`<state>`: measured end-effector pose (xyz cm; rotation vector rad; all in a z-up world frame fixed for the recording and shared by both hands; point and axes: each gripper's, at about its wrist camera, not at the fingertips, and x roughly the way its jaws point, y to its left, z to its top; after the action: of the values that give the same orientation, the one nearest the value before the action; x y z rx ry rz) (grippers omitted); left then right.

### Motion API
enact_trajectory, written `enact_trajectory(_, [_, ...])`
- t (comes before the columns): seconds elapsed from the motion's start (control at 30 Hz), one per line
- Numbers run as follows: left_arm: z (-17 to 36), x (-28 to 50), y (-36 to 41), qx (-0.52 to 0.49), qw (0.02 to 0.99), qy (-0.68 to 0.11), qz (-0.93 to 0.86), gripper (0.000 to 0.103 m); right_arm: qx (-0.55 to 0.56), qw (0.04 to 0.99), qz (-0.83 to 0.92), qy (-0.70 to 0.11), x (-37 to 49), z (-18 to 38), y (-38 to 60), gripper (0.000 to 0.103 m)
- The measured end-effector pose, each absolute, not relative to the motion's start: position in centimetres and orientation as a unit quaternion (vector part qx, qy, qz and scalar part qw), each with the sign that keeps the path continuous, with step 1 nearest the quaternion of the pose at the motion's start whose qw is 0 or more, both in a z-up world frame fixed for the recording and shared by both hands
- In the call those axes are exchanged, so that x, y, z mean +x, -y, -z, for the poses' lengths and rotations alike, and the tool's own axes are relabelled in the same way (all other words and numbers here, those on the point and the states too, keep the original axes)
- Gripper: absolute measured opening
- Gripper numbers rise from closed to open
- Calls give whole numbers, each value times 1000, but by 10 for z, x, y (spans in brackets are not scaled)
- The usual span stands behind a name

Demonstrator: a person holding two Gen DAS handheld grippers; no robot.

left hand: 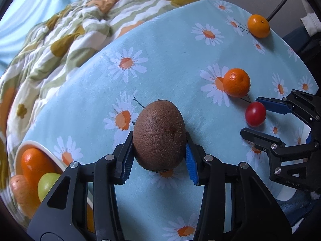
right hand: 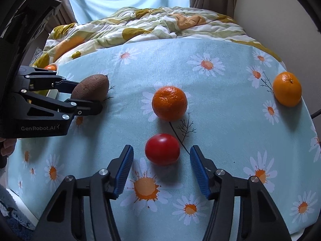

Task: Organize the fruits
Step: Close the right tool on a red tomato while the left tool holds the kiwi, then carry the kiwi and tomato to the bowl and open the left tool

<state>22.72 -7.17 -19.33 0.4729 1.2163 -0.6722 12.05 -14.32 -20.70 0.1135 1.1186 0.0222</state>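
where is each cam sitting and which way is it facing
Left wrist: sits on the left gripper, looking steeply down along its fingers, shut on the kiwi; bowl at lower left, right gripper at right.
Right wrist: sits on the right gripper, looking down at the red tomato between open pads; left gripper at left.
Shared: kiwi, tomato, two mandarins, daisy tablecloth.
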Motion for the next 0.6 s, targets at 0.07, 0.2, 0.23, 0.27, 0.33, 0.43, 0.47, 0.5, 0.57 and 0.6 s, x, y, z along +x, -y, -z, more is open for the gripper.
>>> enact_trajectory(0.07, [193, 227, 71, 213, 745, -554, 306, 51, 47, 846, -10, -531, 122, 207, 143, 40])
enact_trajectory(0.2, [189, 225, 68, 204, 749, -551, 306, 50, 43, 848, -14, -528, 123, 206, 144, 31])
enact_trajectory(0.23, [188, 224, 68, 202, 750, -550, 306, 50, 44, 848, -14, -528, 123, 206, 145, 31])
enact_trajectory(0.27, [187, 224, 67, 201, 752, -549, 305, 50, 46, 848, -13, -528, 123, 206, 145, 31])
enact_trajectory(0.33, [182, 223, 65, 198, 755, -547, 302, 50, 49, 849, -15, -525, 123, 203, 145, 31])
enact_trajectory(0.43, [172, 221, 61, 185, 763, -543, 299, 50, 43, 852, -19, -522, 122, 196, 143, 31])
enact_trajectory(0.47, [168, 220, 59, 181, 766, -541, 297, 50, 41, 853, -21, -520, 122, 193, 142, 31])
enact_trajectory(0.5, [165, 219, 57, 177, 769, -539, 296, 50, 38, 854, -21, -519, 122, 190, 141, 31])
enact_trajectory(0.57, [157, 218, 53, 169, 774, -535, 293, 50, 34, 857, -23, -513, 121, 183, 140, 31])
enact_trajectory(0.6, [153, 217, 51, 165, 777, -534, 290, 50, 33, 858, -25, -511, 121, 179, 139, 31])
